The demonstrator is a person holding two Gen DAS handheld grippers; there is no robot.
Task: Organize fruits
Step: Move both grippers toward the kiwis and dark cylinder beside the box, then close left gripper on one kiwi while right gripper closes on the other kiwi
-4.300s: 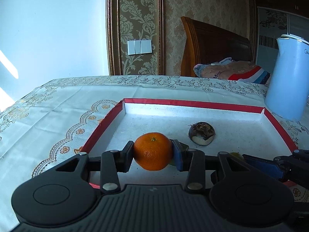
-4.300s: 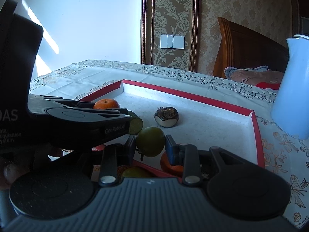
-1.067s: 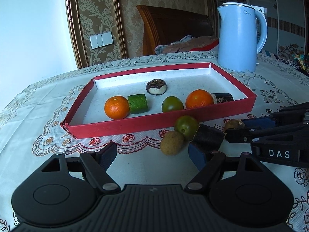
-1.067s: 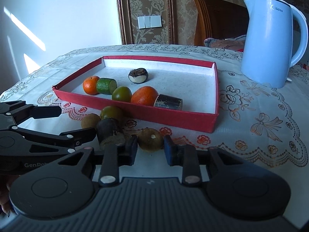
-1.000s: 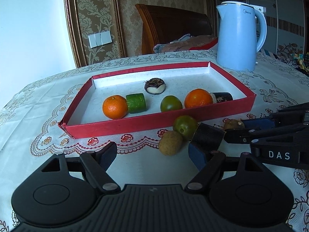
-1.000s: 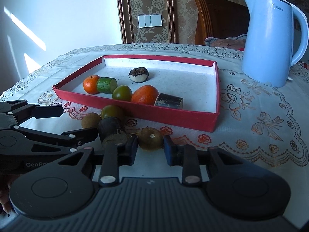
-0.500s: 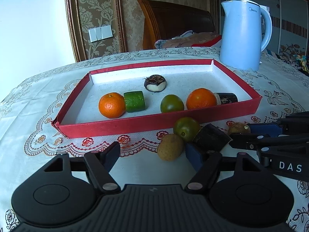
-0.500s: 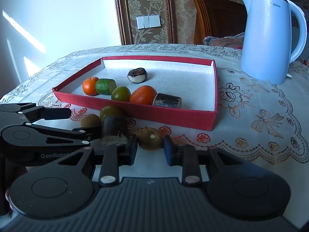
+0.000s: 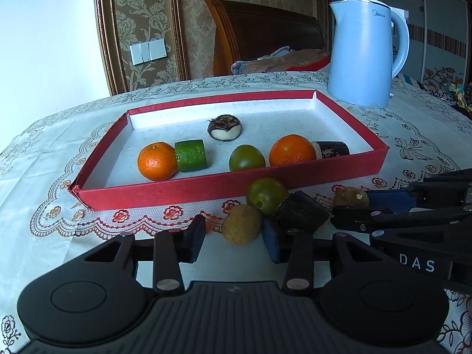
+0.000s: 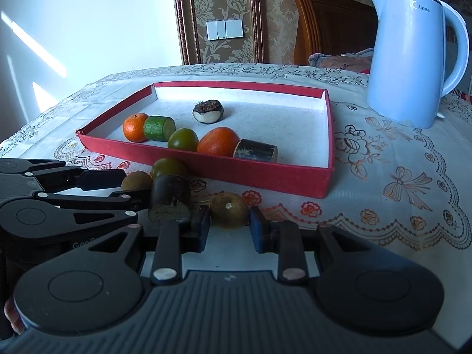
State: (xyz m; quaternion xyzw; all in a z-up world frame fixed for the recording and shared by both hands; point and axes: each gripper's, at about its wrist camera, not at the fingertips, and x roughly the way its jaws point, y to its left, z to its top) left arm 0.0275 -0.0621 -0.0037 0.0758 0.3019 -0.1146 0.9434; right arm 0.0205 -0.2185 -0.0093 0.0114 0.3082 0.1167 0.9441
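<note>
Closing your left gripper (image 9: 234,240) around the tan fruit (image 9: 242,223) on the cloth, you have no firm clamp yet: the left pad stands off it and the right sits just beside it. Your right gripper (image 10: 229,226) is clamped on a brown fruit (image 10: 229,210). Between them lies a dark cylinder (image 10: 169,198), touching a green fruit (image 9: 267,196). Beyond, the red tray (image 9: 183,188) holds two oranges (image 9: 157,160), a green chunk (image 9: 190,155), another green fruit, a dark cylinder and a dark round piece (image 9: 224,126). Farthest stands the kettle (image 9: 364,51).
</note>
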